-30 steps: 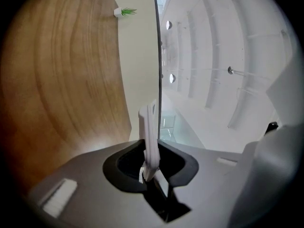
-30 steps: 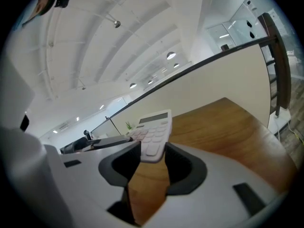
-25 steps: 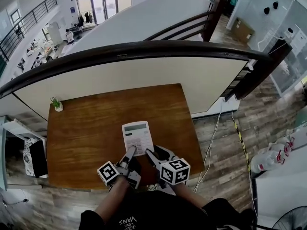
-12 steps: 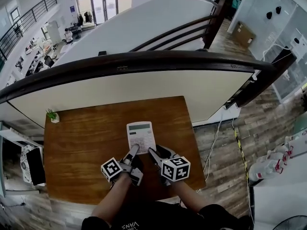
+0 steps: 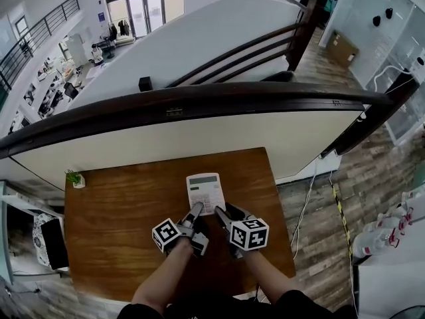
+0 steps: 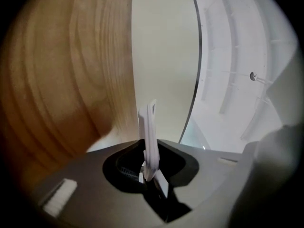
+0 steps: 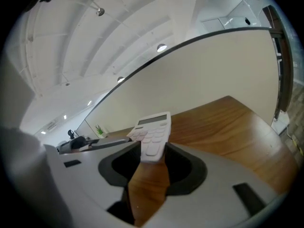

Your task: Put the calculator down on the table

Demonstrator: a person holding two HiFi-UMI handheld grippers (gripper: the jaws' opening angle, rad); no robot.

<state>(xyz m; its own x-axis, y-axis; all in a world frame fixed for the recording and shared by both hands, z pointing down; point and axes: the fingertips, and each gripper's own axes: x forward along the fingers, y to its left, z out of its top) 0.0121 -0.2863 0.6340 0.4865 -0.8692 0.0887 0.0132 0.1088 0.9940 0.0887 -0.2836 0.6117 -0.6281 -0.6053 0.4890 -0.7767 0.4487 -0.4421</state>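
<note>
Wood and plastic under my hands.
I see a brown wooden tabletop [image 5: 113,205], smooth, with clear grain and a soft sheen. The white plastic calculator [image 5: 205,191] looks matt and smooth-edged. The grey plastic shells of my left tool [image 5: 196,207] and right tool [image 5: 219,211] are matt.

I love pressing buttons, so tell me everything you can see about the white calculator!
The calculator is white, flat and thin, plastic by its look, with a greyish display at its far end and rows of pale keys below. It faces up over the brown wooden table, near end raised. The left gripper pinches its near edge, which also sits between the jaws of the right gripper. Whether its far end touches the table cannot be told.
</note>
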